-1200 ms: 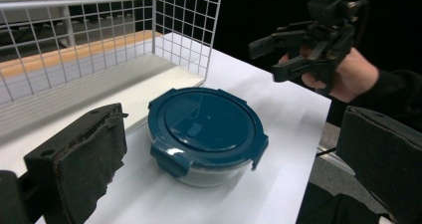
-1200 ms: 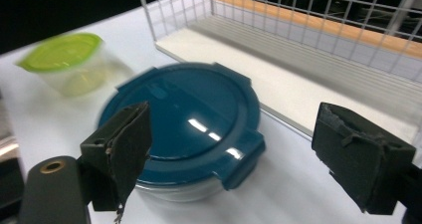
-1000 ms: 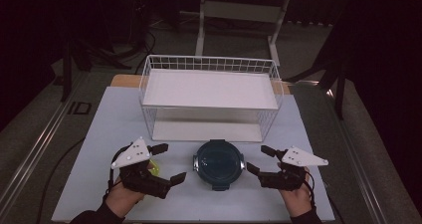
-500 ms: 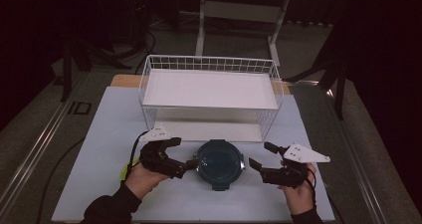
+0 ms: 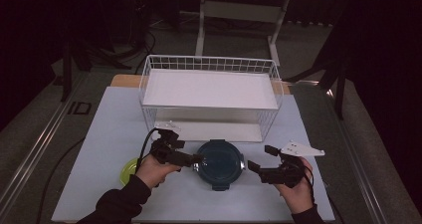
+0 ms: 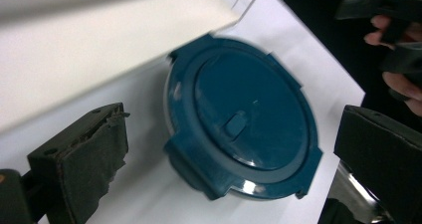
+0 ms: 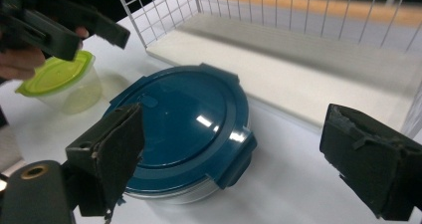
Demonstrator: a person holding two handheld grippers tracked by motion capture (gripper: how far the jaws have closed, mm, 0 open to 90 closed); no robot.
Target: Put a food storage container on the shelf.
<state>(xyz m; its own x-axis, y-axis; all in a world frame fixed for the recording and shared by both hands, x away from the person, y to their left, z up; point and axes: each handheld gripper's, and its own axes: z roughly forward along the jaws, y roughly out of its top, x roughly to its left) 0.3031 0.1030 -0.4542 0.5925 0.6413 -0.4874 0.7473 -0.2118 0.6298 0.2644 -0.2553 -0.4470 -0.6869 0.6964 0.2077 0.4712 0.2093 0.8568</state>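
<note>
Our left gripper (image 5: 198, 160) has swung in to the blue-lidded round container (image 5: 219, 163) before the wire rack (image 5: 209, 92), jaws wide, empty; our right gripper (image 5: 256, 159) has just opened wider, also empty, ready to grasp.

A pale table (image 5: 104, 134) holds three things: a white wire basket (image 5: 209, 97) toward the far side, a round dark-blue lidded container (image 5: 220, 163) in front of it, and a small clear tub with a lime-green lid (image 5: 127, 169) to its left.
</note>
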